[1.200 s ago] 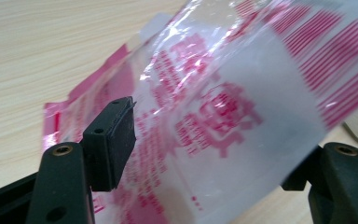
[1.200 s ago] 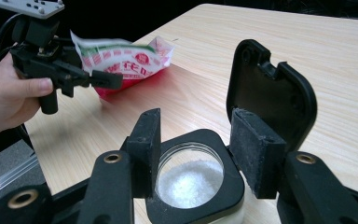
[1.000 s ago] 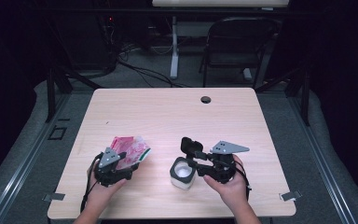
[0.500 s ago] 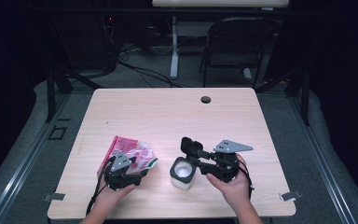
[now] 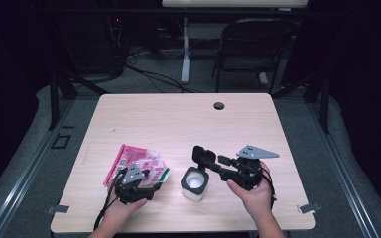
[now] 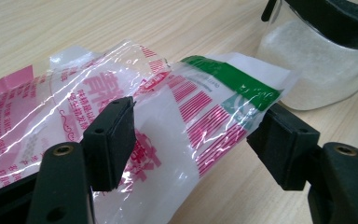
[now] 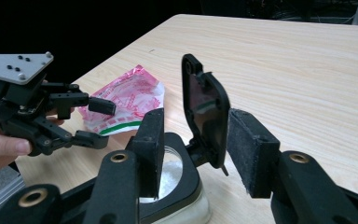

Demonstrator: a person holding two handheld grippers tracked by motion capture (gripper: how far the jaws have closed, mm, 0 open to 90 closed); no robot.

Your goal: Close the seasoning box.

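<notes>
Our left gripper [image 6: 191, 140] gapes around the crinkled pink-and-white bag [image 6: 168, 102]; our right gripper [image 7: 196, 154] straddles the jar's [image 5: 195, 184] upright lid [image 7: 207, 119], unclamped; table [image 5: 178, 119] beyond lies bare.

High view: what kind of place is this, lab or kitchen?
Likely a lab or recording room, not a kitchen. A bare wooden table with a cable hole stands on grey carpet, cables trail over the floor behind it, and a folding chair sits against a dark backdrop.
</notes>
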